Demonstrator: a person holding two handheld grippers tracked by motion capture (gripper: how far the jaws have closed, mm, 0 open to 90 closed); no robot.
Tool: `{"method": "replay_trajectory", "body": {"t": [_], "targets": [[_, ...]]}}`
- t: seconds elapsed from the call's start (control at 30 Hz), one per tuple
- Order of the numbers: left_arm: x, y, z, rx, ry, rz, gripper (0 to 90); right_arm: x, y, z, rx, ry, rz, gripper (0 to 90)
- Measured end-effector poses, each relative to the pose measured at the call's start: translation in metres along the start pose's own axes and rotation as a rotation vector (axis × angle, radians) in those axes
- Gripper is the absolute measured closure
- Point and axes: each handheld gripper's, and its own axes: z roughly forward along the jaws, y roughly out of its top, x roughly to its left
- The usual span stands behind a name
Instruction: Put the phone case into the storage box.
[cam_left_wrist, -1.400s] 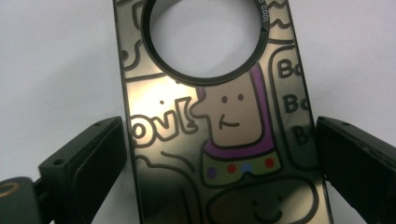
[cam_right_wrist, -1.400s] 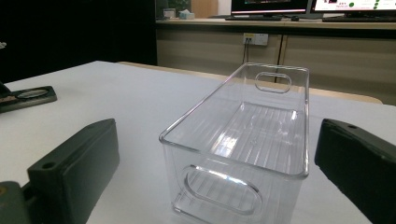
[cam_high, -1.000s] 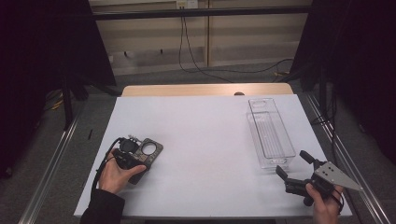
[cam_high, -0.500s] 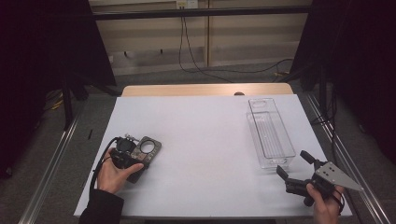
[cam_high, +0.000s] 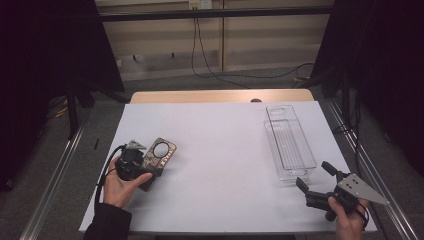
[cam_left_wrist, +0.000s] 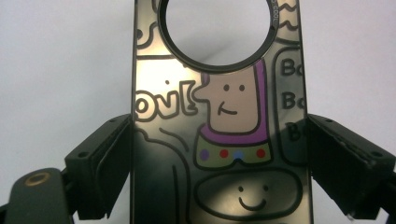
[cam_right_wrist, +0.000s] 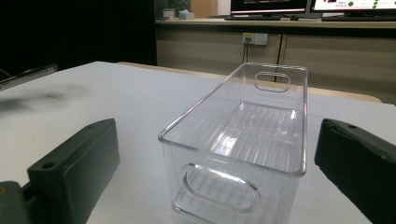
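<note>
A glossy dark phone case (cam_high: 161, 151) with cartoon drawings and a round camera hole is at the left front of the white table (cam_high: 220, 150). My left gripper (cam_high: 150, 162) is shut on it. In the left gripper view both jaws press on the long edges of the phone case (cam_left_wrist: 219, 116), with my left gripper (cam_left_wrist: 219, 154) around its lower half. In the right gripper view the phone case (cam_right_wrist: 28, 74) hangs tilted above its shadow. My right gripper (cam_high: 313, 174) rests open at the right front, and in its own view my right gripper (cam_right_wrist: 217, 140) faces a clear plastic bin (cam_right_wrist: 233, 157).
The clear bin (cam_high: 295, 173) stands empty on the right side of the table, lengthwise, with handle cut-outs at both ends. A wooden strip (cam_high: 220, 96) runs along the table's far edge. Metal rails (cam_high: 55, 180) flank the table, and cables lie on the floor behind.
The left gripper and the phone case have shifted a little away from the person. The right gripper has stayed where it was.
</note>
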Motion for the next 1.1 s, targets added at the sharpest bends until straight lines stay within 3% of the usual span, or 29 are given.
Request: {"method": "replay_trajectory", "body": {"t": [0.2, 0.5, 0.83, 0.97, 1.1], "targets": [[-0.002, 0.0, -0.008, -0.1, -0.008, 0.019, 12.5, 0.0, 0.0, 0.0, -0.001, 0.001, 0.0, 0.0], [-0.007, 0.0, -0.008, -0.128, -0.031, 0.034, 12.5, 0.0, 0.0, 0.0, 0.0, 0.0, 0.0, 0.0], [-0.008, -0.001, -0.017, -0.25, -0.077, 0.058, 12.5, 0.001, 0.0, 0.0, -0.002, 0.001, 0.006, 0.0], [-0.01, -0.001, -0.02, -0.278, -0.095, 0.074, 12.5, 0.0, 0.0, -0.001, -0.005, 0.001, 0.016, 0.0], [-0.014, -0.001, -0.024, -0.342, -0.111, 0.082, 12.5, 0.001, 0.0, 0.0, -0.01, 0.005, 0.015, 0.0]]}}
